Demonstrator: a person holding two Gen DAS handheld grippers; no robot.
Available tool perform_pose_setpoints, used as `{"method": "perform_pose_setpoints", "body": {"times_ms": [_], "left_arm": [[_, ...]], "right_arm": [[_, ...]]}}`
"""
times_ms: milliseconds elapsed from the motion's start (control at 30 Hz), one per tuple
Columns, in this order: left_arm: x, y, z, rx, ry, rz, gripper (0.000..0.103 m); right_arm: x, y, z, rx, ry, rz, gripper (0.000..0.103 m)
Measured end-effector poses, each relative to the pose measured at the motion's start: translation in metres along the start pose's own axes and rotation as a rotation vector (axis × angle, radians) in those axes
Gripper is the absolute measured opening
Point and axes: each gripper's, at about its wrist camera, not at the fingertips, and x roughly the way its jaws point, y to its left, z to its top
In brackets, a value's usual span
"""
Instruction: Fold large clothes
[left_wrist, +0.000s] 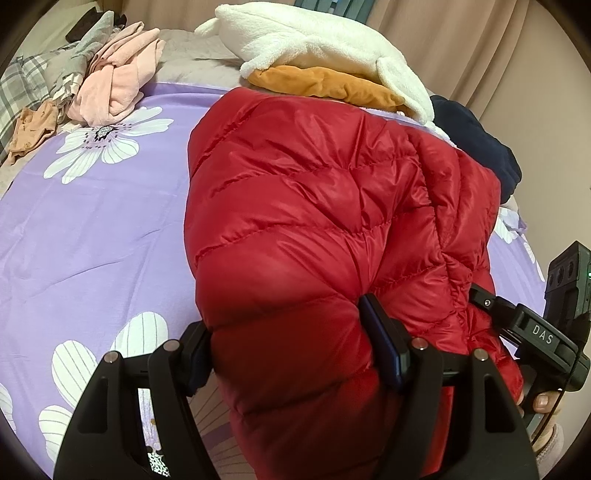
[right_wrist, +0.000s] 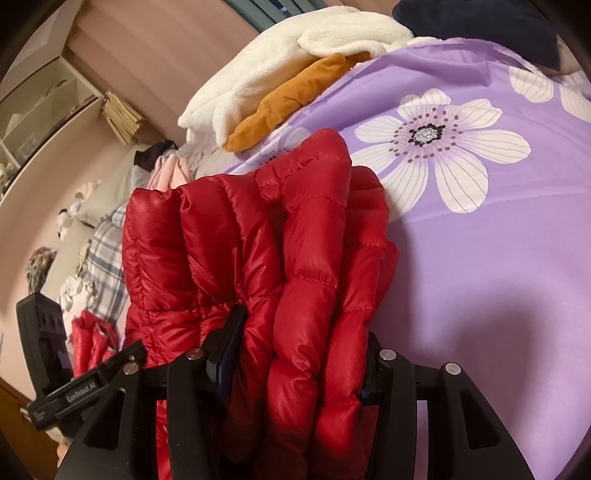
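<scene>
A lilac bedspread printed with big white flowers stretches away ahead of both tongs, and on it lies the shiny red quilted down jacket, the biggest thing between them. Its slick fabric is puffed into stitched bands, creased and bunched, catching the light on the swells. Its far part rests on the spread while the near edge is gathered up into the tongs.

The left gripper is clamped around a thick roll of the jacket, its black fingers pressed into the padding on either side. The right gripper is likewise closed on a bundle of folded red layers, the padding bulging out past its fingers. The right tool appears at the right edge of the left view, just beside the jacket's hem.

Beyond the jacket, past the fingertips, sits a fluffy white fleece garment lying on top of a folded mustard-orange one, with a dark navy garment just to their right. Far off to the left of the left gripper lies a crumpled pale pink garment beside grey plaid cloth.
</scene>
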Motion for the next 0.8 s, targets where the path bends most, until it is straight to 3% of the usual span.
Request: {"method": "perform_pose_setpoints", "body": {"times_ms": [800], "left_arm": [[-0.0028, -0.0038, -0.0007, 0.016, 0.002, 0.03, 0.073]], "right_arm": [[-0.0004, 0.0024, -0.0008, 0.0, 0.007, -0.04, 0.052]]}}
